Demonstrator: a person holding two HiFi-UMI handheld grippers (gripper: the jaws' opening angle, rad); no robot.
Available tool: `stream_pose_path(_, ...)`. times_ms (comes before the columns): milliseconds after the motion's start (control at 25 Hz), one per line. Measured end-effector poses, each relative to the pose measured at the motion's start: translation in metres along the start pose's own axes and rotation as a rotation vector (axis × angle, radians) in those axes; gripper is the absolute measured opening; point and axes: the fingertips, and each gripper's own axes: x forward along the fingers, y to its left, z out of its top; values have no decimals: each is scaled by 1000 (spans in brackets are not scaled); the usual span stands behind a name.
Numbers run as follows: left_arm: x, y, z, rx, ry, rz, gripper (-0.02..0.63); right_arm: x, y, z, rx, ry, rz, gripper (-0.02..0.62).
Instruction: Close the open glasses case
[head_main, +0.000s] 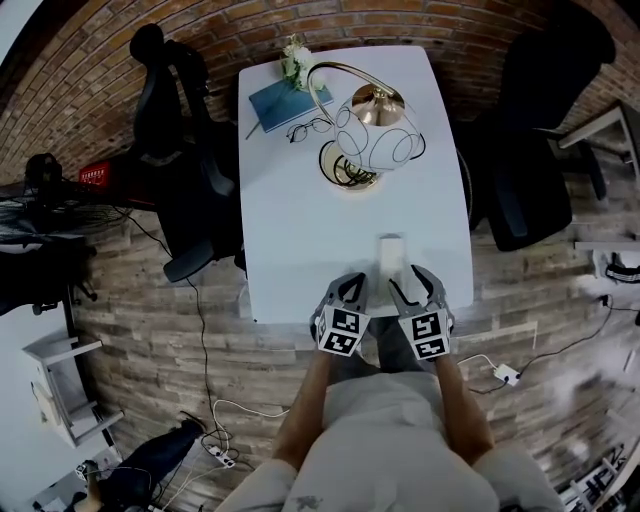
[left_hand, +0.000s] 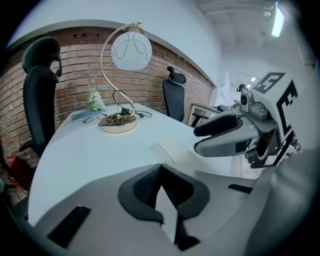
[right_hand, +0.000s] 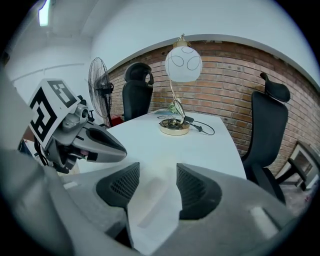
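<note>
Case: white glasses case (head_main: 392, 254) lying on the white table (head_main: 300, 230), lower middle of the head view, close to the near edge. It is pale on pale, and I cannot tell how far its lid is open.
Left gripper: my left gripper (head_main: 346, 288) hangs at the near edge of the table, just left of and below the case. In its own view the jaws meet at their tips with nothing between them.
Right gripper: my right gripper (head_main: 416, 286) is just beside the left one, below and slightly right of the case. Its jaws stand apart. In its own view I see the case through the gap, resting on the table.
Far end: upper middle of the head view holds a lamp (head_main: 375, 135) with a round white shade on a brass base, a blue book (head_main: 288, 103), a pair of glasses (head_main: 308, 128) and small flowers (head_main: 296, 62).
Sides: one black chair (head_main: 180, 150) left of the table, another (head_main: 540, 130) right of it.
</note>
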Motion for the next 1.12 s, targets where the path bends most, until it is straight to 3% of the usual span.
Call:
stream_pose_path(600, -84, 13, 67, 33, -254, 37, 5, -60, 10, 69, 25, -176, -55, 235)
stream_pose_path(1120, -119, 9, 123, 87, -367, 79, 5, -94, -11, 112, 30, -281, -66, 235)
